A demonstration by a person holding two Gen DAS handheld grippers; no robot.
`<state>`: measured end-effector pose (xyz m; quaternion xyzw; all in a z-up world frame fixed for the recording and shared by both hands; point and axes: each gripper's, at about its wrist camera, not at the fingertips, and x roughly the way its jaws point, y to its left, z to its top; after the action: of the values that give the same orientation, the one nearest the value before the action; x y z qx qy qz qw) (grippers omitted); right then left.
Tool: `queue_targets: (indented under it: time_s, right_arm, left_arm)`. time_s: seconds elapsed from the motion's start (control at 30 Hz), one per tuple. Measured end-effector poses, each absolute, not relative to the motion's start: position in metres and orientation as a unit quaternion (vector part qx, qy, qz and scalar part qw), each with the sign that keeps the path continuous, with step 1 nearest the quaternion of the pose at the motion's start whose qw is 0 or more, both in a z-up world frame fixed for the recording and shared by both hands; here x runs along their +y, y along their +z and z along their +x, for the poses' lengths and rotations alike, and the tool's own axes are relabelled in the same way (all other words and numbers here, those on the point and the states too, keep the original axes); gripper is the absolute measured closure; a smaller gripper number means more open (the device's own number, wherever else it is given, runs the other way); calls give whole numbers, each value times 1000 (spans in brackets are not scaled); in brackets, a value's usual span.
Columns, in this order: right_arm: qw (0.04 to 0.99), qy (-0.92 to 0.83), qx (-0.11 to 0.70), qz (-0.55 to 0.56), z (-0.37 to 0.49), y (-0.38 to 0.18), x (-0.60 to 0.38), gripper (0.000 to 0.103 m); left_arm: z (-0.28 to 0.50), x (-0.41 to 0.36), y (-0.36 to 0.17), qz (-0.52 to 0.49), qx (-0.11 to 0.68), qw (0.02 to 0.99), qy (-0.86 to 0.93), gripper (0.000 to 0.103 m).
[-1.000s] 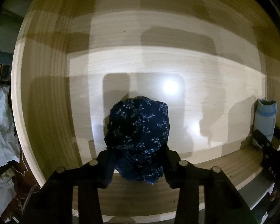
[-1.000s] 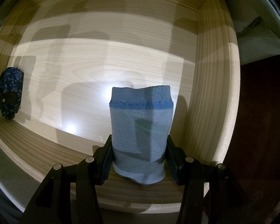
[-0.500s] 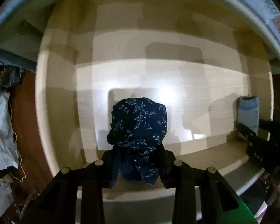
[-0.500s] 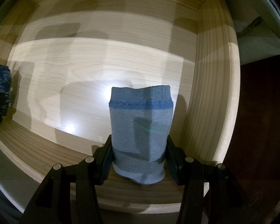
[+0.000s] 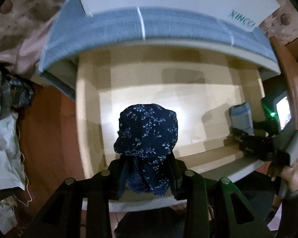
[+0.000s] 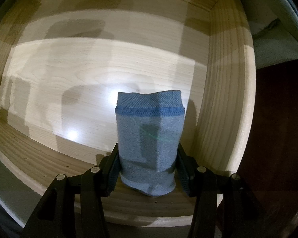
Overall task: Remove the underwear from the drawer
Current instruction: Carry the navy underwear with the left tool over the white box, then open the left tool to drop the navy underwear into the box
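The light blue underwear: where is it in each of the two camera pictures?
Left wrist view: light blue underwear small at the far right, in the right gripper.
Right wrist view: light blue underwear centre, low, between that gripper's fingers.
Shared landmark: the pale wooden drawer beneath.

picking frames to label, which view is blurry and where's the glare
Left wrist view: motion blur smears the blue-grey striped edge; the navy floral cloth bundle stays sharp. Right wrist view: sharp; lamp glare on the pale wooden drawer floor.
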<state>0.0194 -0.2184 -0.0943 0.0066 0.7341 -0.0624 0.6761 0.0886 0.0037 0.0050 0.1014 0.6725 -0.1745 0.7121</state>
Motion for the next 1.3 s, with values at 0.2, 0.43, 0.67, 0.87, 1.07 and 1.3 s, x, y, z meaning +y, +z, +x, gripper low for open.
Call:
queue_targets:
  time_s: [0.2,0.43,0.67,0.87,1.07,1.3]
  right_arm:
    - [676,-64,735,4,19,-95,-218,55]
    - [674,-64,735,-1,18,-97,-216,56]
    - [674,-64,736,-1,18,-98,-216,56]
    - [674,-65,736,-1,18,-97,-215,56]
    - [674,-64,736,-2,18,-97,-215,55]
    - [675,-64,735,-1,18,-96,-214,55]
  left_arm:
    - [88,13,50,90,635,744,-188,69]
    - [100,24,117,71,578,790,-192,69]
    - [112,20,166,52,491,844,-209,69]
    - [138,9,182,58,457,864,-204,69]
    - [177,-14,189,77,429,880,-190,69]
    - [221,-42,172,101,442,874,-176,69]
